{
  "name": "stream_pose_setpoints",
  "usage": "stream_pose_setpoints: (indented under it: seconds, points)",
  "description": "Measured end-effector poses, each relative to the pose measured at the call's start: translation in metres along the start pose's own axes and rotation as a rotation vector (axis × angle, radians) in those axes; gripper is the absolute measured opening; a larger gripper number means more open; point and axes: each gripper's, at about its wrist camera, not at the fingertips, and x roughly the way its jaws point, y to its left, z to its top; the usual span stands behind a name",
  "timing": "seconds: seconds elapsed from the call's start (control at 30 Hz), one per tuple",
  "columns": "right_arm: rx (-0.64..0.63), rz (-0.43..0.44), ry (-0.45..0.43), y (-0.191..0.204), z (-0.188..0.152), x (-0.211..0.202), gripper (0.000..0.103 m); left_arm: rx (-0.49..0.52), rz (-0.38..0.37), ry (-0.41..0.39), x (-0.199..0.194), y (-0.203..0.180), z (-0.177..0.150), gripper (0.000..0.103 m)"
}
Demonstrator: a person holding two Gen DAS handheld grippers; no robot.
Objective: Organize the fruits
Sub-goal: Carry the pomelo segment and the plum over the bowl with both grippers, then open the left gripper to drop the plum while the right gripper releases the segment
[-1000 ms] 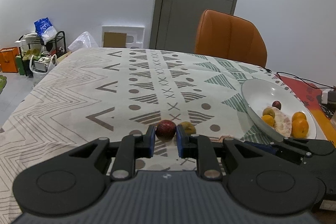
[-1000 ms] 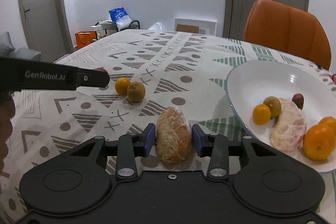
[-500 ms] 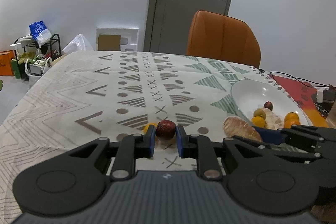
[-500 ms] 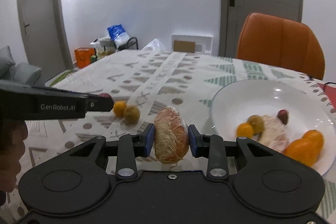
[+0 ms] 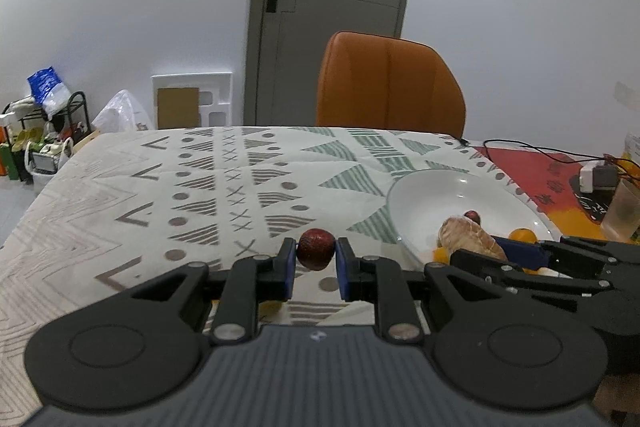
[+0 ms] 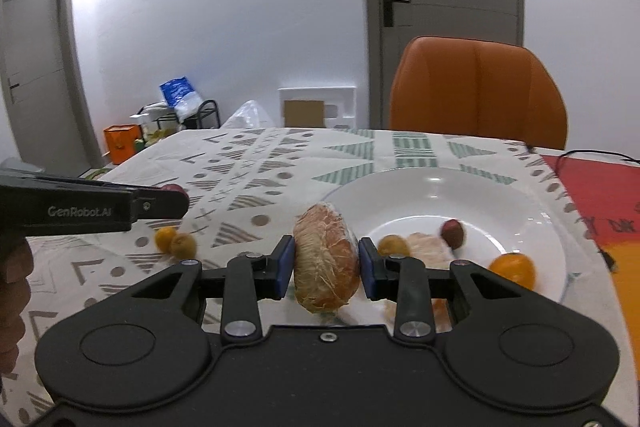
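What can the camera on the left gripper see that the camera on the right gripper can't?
Only the left wrist view shows the white charger block and the cup at the table's right edge. Only the right wrist view shows two small fruits on the cloth, an orange box on the floor and a second door. Both show the white plate, the orange chair, the dark red fruit in the left gripper and the peeled fruit segment in the right gripper.

Left of the white plate [image 6: 532,211], bare tablecloth [image 5: 132,187] is lying open. Two small fruits [image 6: 176,242] are sitting left of the plate; an orange chair [image 6: 476,91] is blocking behind it.
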Motion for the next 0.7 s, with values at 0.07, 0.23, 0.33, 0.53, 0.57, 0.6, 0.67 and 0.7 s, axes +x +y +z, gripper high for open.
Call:
stream_pose_setpoints:
  seconds: [0.07,0.23,0.33,0.53,0.57,0.6,0.67,0.7]
  points:
    - [0.007,-0.012,-0.003,-0.007,0.000,0.000,0.032,0.008,-0.008,0.000,0.002,-0.005,0.002,0.020]
    - [0.028,-0.044,-0.007,-0.023,0.001,0.000,0.032,0.029,-0.025,-0.008,0.007,-0.018,0.007,0.020]
    - [0.047,-0.059,-0.012,-0.034,0.002,0.001,0.032,0.043,-0.034,-0.011,0.011,-0.027,0.011,0.020]
    - [0.072,-0.093,-0.009,-0.051,0.001,0.006,0.032,0.063,-0.060,-0.015,0.020,-0.046,0.014,0.020]
    - [0.075,-0.096,-0.009,-0.054,0.001,0.007,0.032,0.066,-0.062,-0.013,0.022,-0.049,0.014,0.020]
    - [0.078,-0.099,-0.008,-0.056,0.001,0.008,0.032,0.068,-0.064,-0.011,0.024,-0.051,0.015,0.020]
    - [0.085,-0.104,-0.009,-0.061,0.001,0.008,0.032,0.071,-0.065,-0.006,0.028,-0.053,0.015,0.020]
    - [0.089,-0.110,-0.009,-0.064,0.001,0.009,0.032,0.073,-0.066,-0.004,0.031,-0.055,0.015,0.020]
